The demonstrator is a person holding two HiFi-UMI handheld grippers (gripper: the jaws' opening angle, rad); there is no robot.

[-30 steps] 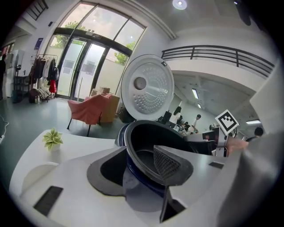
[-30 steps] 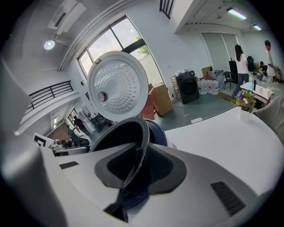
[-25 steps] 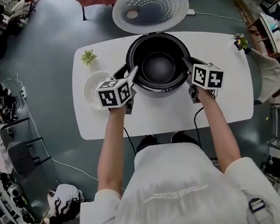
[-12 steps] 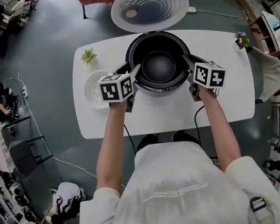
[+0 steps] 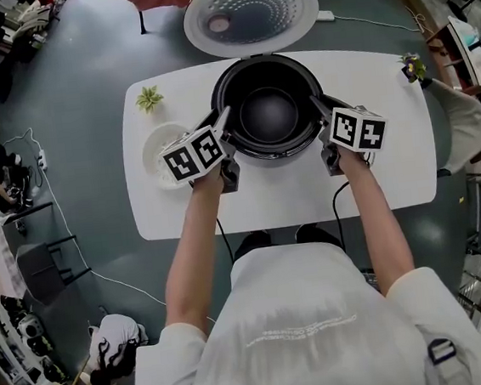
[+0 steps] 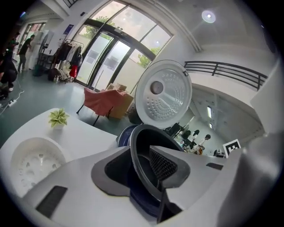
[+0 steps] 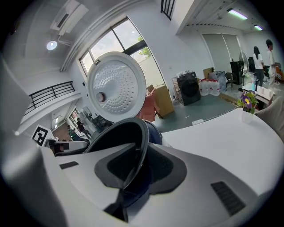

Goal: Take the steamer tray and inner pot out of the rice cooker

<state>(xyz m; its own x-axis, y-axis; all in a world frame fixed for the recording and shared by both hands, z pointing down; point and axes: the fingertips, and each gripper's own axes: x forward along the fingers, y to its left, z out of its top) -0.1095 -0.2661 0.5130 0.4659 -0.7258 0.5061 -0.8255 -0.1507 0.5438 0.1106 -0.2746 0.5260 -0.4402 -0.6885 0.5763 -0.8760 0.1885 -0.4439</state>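
The white steamer tray (image 5: 156, 150) already sits on the table (image 5: 267, 197), just outboard of the left gripper (image 5: 224, 121). That gripper's jaws have just been closing around the left rim of the inner pot (image 5: 270, 111), which sits down in the rice cooker (image 5: 275, 153). They straddle the rim but don't look clamped yet. Across the pot, the right gripper (image 5: 317, 107) pinches the opposite rim between narrow jaws. I'd make the left bite equally firm first, then raise both sides together, level and straight up. Both forearms reach forward, grippers tilted down and turned inward.
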